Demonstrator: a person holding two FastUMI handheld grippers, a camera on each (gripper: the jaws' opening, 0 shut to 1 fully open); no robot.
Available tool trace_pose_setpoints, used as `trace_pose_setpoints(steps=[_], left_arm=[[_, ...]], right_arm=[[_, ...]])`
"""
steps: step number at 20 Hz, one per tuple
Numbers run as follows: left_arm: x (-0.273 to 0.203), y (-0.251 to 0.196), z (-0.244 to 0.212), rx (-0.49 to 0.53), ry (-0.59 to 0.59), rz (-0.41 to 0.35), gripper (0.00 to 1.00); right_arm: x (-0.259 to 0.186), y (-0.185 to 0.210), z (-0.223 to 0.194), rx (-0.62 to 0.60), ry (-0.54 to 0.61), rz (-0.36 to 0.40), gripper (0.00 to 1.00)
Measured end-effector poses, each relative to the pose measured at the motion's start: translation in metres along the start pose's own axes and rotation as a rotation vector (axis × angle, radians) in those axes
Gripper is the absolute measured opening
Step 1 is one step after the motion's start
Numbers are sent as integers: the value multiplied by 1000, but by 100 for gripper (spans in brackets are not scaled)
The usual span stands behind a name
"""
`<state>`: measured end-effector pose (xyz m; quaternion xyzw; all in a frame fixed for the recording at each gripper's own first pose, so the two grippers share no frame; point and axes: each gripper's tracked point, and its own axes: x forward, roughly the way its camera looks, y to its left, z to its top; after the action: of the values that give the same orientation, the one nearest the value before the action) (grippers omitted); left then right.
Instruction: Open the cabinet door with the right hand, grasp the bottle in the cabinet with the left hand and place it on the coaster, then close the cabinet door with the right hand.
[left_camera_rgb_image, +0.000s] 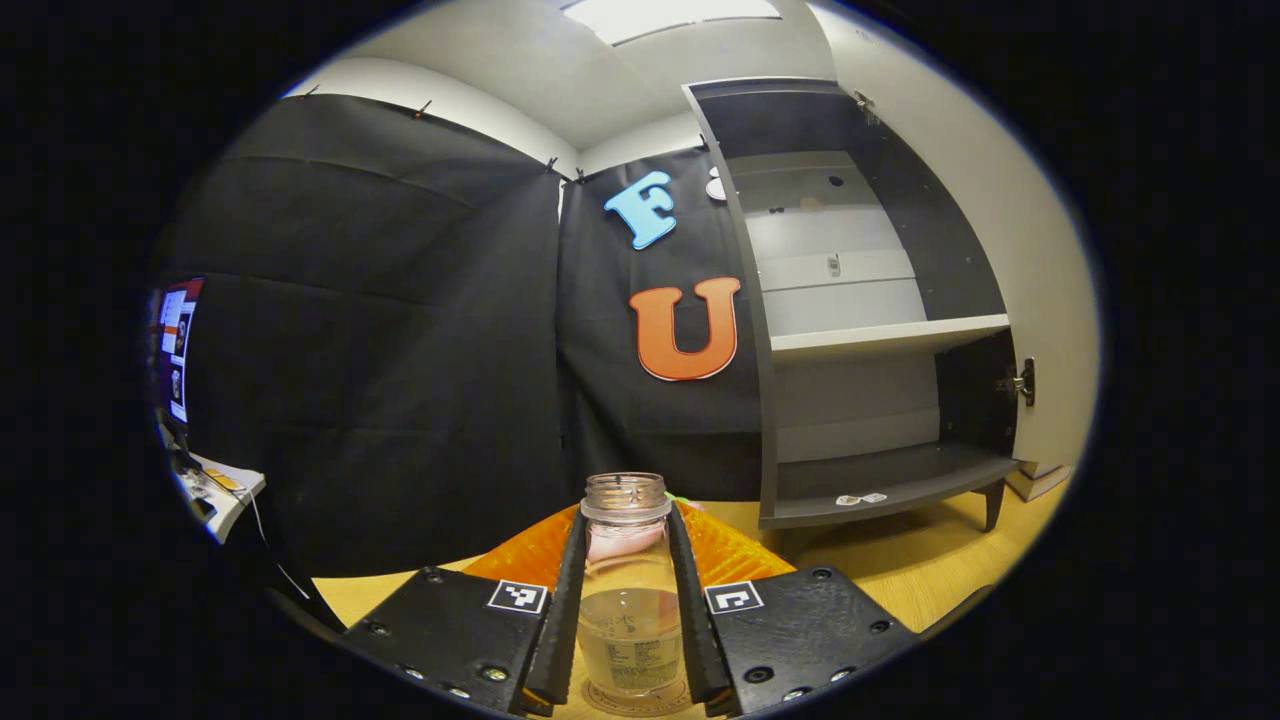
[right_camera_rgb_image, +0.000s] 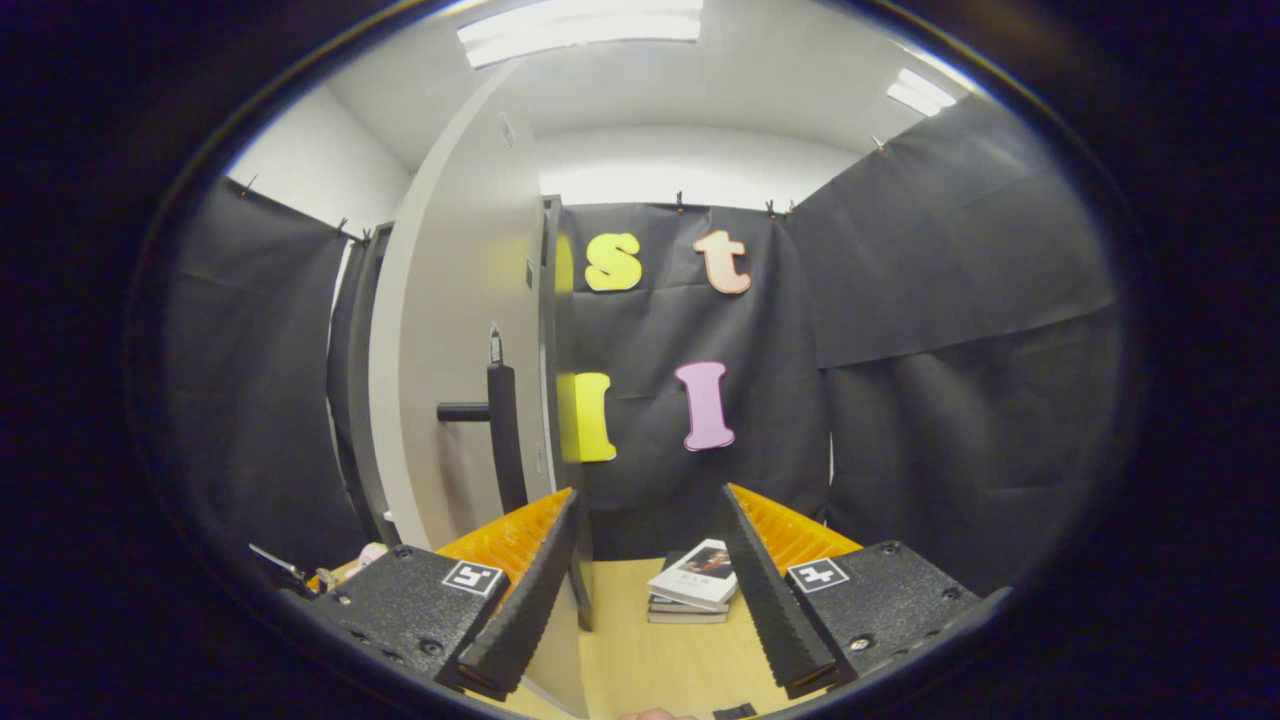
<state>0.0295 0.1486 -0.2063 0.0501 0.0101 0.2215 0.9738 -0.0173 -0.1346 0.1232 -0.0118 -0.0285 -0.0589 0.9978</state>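
A clear bottle (left_camera_rgb_image: 628, 600) with a little liquid in it and no cap stands upright on a round coaster (left_camera_rgb_image: 640, 703) on the wooden table. My left gripper (left_camera_rgb_image: 627, 512) is shut on the bottle, one finger pressing each side. The dark cabinet (left_camera_rgb_image: 880, 340) stands open to the right with bare shelves. Its pale door (left_camera_rgb_image: 1045, 300) is swung wide. In the right gripper view the door (right_camera_rgb_image: 450, 380) is seen almost edge-on, with its dark bar handle (right_camera_rgb_image: 495, 420) sticking out. My right gripper (right_camera_rgb_image: 650, 495) is open, the door's front edge rising just past its left finger.
A small stack of books (right_camera_rgb_image: 695, 585) lies on the table beyond my right gripper. A screen (left_camera_rgb_image: 175, 350) and a small white stand (left_camera_rgb_image: 225, 490) sit at the far left. Two small tags (left_camera_rgb_image: 860, 498) lie on the cabinet's bottom shelf.
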Motion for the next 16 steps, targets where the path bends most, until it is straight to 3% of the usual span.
trace_pose_setpoints(steps=[7, 14, 15, 16], left_arm=[[-2, 2, -18, -31, 21, -9, 42], [-8, 0, -16, -32, 9, -15, 45], [-8, -3, -18, -39, 17, -25, 34], [-10, -4, -19, -46, 23, -30, 46]], right_arm=[[0, 0, -2, 48, 21, -13, 89], [-1, 0, 2, 16, 15, -29, 89], [0, 0, 1, 16, 15, -29, 89], [-1, 0, 2, 15, 15, -29, 89]])
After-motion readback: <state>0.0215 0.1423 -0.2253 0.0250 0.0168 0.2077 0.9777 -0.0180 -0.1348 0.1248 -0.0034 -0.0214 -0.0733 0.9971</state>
